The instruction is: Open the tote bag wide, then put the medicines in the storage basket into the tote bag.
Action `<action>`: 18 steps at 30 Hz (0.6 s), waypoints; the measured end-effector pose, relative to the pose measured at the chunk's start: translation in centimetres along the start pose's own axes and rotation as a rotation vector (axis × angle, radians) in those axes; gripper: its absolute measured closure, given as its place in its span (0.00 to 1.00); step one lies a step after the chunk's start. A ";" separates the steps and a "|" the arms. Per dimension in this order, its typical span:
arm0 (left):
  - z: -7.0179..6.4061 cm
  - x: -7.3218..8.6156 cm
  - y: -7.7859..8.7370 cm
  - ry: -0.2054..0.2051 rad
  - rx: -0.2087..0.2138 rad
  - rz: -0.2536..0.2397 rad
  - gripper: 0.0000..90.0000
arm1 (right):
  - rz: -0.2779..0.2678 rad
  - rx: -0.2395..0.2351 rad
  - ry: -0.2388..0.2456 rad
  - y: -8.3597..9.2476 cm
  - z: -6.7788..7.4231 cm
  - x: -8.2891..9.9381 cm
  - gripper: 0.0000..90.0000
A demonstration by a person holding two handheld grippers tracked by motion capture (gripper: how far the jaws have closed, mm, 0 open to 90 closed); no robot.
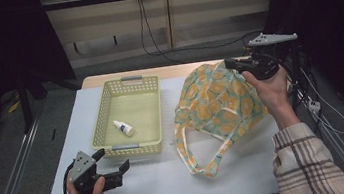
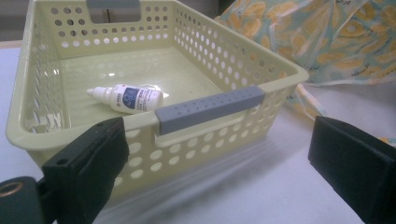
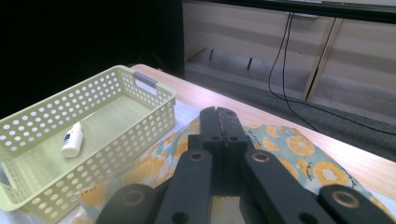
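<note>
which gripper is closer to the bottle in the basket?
Left. The left gripper sits just outside the basket's near wall from the bottle; the right gripper is across at the bag.

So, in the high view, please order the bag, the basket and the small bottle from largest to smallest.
1. Bag, though it looks only somewhat larger than the basket.
2. Basket.
3. Bottle, clearly the smallest, lying inside the basket.

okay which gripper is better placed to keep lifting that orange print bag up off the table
The right gripper, probably. Its jaws are shut on the top edge of the bag, holding it raised above the table. The left gripper sits open near the front of the basket, away from the bag.
</note>
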State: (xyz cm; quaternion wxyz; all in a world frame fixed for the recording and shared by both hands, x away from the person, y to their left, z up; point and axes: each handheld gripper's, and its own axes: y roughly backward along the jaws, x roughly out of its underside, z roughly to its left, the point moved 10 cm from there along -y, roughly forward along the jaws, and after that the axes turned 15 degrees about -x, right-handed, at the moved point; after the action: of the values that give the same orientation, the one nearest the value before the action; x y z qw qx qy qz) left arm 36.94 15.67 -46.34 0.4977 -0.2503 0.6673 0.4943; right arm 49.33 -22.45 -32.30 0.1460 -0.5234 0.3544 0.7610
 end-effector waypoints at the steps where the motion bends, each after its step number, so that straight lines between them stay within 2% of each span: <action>1: -0.1 -0.1 0.0 -0.005 0.003 -0.001 0.05 | -0.003 0.001 0.001 0.0 0.0 -0.1 1.00; 4: -0.1 -0.2 -0.1 -0.014 0.005 -0.004 0.05 | -0.009 -0.002 -0.002 0.0 0.0 -0.1 1.00; 9: 0.2 -0.9 -0.5 -0.029 -0.014 -0.002 0.05 | -0.015 -0.003 -0.008 0.2 -0.1 0.0 1.00; 12: 0.1 -1.6 -0.6 -0.040 0.004 -0.002 0.06 | -0.010 -0.005 0.000 0.3 0.0 0.0 1.00; 16: 0.2 -2.1 -1.0 -0.027 0.023 0.050 0.06 | -0.009 -0.004 -0.006 0.2 -0.1 0.1 1.00; 18: 0.2 -2.3 -1.0 -0.048 0.019 0.079 0.06 | -0.011 -0.006 -0.010 0.1 0.0 0.2 1.00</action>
State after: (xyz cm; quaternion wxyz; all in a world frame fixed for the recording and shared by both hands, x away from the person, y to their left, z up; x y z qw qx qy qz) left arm 38.70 15.13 -44.63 0.4961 -0.2071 0.6690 0.5133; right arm 49.21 -22.58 -32.42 0.1505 -0.5220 0.3482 0.7640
